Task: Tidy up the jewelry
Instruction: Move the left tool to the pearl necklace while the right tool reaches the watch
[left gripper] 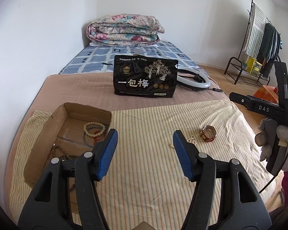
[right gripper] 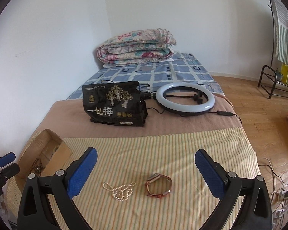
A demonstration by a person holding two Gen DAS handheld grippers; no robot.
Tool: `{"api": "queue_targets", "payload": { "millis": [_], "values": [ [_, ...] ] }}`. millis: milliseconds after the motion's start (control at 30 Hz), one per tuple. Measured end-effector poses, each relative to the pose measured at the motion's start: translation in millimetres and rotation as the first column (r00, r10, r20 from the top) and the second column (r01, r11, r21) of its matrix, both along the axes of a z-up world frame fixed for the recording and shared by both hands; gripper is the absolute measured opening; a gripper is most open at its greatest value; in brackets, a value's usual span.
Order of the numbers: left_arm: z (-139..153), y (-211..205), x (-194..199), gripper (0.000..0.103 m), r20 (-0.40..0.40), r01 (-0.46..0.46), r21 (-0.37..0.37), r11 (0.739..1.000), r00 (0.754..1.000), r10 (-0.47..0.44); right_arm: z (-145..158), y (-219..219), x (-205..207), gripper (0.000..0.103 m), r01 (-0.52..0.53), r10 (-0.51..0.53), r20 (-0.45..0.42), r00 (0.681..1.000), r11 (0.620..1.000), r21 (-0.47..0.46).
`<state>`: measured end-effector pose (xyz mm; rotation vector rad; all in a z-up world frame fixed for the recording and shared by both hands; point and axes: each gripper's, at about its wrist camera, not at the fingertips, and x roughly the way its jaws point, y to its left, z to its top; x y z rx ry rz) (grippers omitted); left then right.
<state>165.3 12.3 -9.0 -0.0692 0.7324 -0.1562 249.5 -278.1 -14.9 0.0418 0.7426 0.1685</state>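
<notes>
1. A pearl strand [right gripper: 119, 189] lies in a loose tangle on the striped cloth [right gripper: 163, 149], just ahead of the right gripper [right gripper: 146, 164] and slightly toward its left finger.
2. A watch [right gripper: 159, 186] with a reddish-brown strap rests just beside the pearls, nearer the right finger, apart from them.
3. The right gripper's jaws stand spread wide with nothing between the pads; both pieces sit in the gap ahead of it.
4. The left gripper [left gripper: 145, 143] is likewise spread and holds nothing; only bare cloth lies between its blue pads [left gripper: 109, 153].
5. Left of the left gripper's tip sits an open cardboard box [left gripper: 67, 118] holding a pale bead bracelet [left gripper: 94, 127], thin cords and a dark bead string [left gripper: 59, 151].
6. Farther ahead of both grippers stands a black snack bag [right gripper: 113, 103], with a ring light [right gripper: 185, 99] lying to its right.
7. Beyond them, a folded floral quilt [left gripper: 124, 28] rests on the blue checked sheet [left gripper: 98, 57].
</notes>
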Motion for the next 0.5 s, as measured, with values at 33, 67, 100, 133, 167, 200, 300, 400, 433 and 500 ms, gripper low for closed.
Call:
{"api": "queue_targets", "payload": {
  "millis": [33, 67, 100, 133, 167, 200, 300, 400, 433, 500],
  "values": [
    [-1, -5, 1, 0.062, -0.003, 0.012, -0.002, 1.000, 1.000, -0.012, -4, -5, 1, 0.103, 0.008, -0.008, -0.010, 1.000, 1.000, 0.001],
    [-3, -11, 2, 0.062, -0.007, 0.025, -0.002, 1.000, 1.000, -0.025, -7, -10, 2, 0.103, 0.016, -0.015, -0.023, 1.000, 1.000, 0.006],
    [-5, -18, 3, 0.062, -0.011, 0.040, -0.001, 0.999, 0.999, -0.040, -12, -15, 3, 0.103, 0.024, -0.024, -0.037, 0.999, 1.000, 0.011],
    [-8, -24, 5, 0.062, -0.017, 0.055, 0.000, 0.998, 0.998, -0.055, -17, -20, 4, 0.103, 0.033, -0.033, -0.050, 0.998, 0.999, 0.015],
    [-11, -30, 6, 0.062, -0.025, 0.070, -0.001, 0.998, 0.997, -0.070, -23, -24, 6, 0.103, 0.042, -0.040, -0.064, 0.997, 0.999, 0.018],
    [-14, -36, 8, 0.062, -0.034, 0.084, -0.001, 0.996, 0.996, -0.084, -29, -28, 7, 0.103, 0.045, -0.044, -0.077, 0.996, 0.999, 0.021],
    [-27, -51, 12, 0.062, -0.062, 0.116, 0.007, 0.993, 0.991, -0.115, -48, -29, 8, 0.103, 0.024, -0.022, -0.114, 0.993, 1.000, 0.018],
    [-41, -64, 16, 0.062, -0.088, 0.138, 0.010, 0.990, 0.987, -0.136, -68, -22, 8, 0.103, -0.029, 0.025, -0.151, 0.988, 0.999, -0.020],
    [-46, -67, 18, 0.062, -0.096, 0.140, 0.008, 0.990, 0.986, -0.139, -74, -19, 7, 0.103, -0.051, 0.045, -0.162, 0.986, 0.998, -0.031],
    [-57, -71, 22, 0.062, -0.115, 0.139, 0.000, 0.990, 0.984, -0.138, -85, -14, 8, 0.103, -0.080, 0.068, -0.179, 0.981, 0.995, -0.059]
  ]
}}
